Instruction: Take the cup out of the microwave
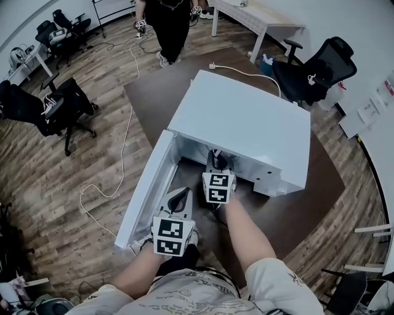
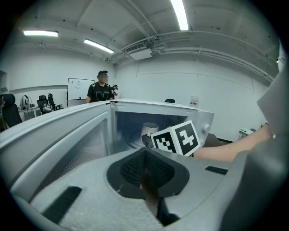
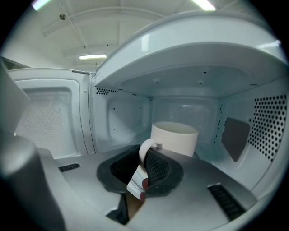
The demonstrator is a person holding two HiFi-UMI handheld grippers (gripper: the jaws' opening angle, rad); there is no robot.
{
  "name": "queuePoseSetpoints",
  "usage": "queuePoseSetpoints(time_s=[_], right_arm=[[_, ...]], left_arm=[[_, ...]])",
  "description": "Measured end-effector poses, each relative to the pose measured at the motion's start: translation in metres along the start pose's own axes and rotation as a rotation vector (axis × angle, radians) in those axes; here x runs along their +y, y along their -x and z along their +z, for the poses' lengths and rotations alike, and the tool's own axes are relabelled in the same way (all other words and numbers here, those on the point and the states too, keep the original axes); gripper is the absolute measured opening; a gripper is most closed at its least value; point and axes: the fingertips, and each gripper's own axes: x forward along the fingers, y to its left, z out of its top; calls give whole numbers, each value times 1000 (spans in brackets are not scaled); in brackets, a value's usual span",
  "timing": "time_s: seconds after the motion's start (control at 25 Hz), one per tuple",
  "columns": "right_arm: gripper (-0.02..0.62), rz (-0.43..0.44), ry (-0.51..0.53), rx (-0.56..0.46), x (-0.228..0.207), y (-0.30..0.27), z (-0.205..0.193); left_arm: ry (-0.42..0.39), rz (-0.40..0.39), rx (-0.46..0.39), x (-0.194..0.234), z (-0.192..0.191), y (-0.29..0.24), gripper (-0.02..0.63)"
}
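Observation:
A white microwave (image 1: 246,123) stands on a brown mat with its door (image 1: 144,187) swung open to the left. Inside it stands a white cup (image 3: 175,137), also visible in the left gripper view as the cup (image 2: 149,130) deep in the cavity. My right gripper (image 3: 145,166) reaches into the cavity, and its dark pads are shut on the cup's handle (image 3: 145,150). In the head view the right gripper (image 1: 217,161) sits in the opening. My left gripper (image 1: 179,198) hovers outside by the door, shut and holding nothing; its jaws (image 2: 145,173) point at the opening.
The cavity's perforated right wall (image 3: 271,122) is close to the cup. A person (image 1: 167,24) stands beyond the microwave. Office chairs (image 1: 52,111) (image 1: 314,71) flank the mat, a white cable (image 1: 123,141) trails on the wooden floor, and a desk (image 1: 258,18) stands at the back.

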Motion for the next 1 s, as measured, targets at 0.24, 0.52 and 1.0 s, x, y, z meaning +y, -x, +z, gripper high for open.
queuePoseSetpoints(time_s=[0.24, 0.52, 1.0], right_arm=[[40, 27, 8, -15, 11, 13, 2], [33, 27, -11, -26, 13, 42, 0], [32, 71, -25, -102, 32, 139, 26]], left_arm=[[11, 7, -12, 1, 7, 6, 11], [20, 18, -29, -5, 8, 22, 11], [29, 43, -77, -36, 13, 73, 11]])
